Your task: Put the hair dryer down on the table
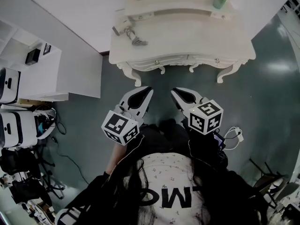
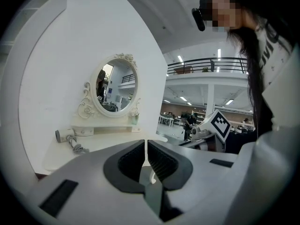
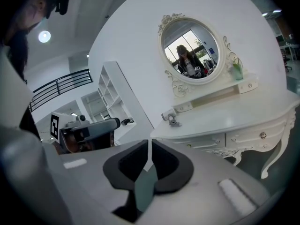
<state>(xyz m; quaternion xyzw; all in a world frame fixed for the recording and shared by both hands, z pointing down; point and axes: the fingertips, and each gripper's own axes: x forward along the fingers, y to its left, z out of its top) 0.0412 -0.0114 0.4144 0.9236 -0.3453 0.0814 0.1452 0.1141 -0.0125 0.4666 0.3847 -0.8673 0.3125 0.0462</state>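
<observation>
Already the hair dryer [image 1: 124, 30] lies on the far, curvy white table [image 1: 187, 32].
Left gripper [image 1: 140, 92] and right gripper [image 1: 180, 93] hang near, clenched empty.

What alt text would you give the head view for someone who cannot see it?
A hair dryer lies near the left end of a white dressing table; in front of it a person holds the left gripper and the right gripper, both empty, jaws together.

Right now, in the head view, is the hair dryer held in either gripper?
No: the hair dryer lies on the dressing table, while the left gripper and right gripper hang empty in front of it.
</observation>
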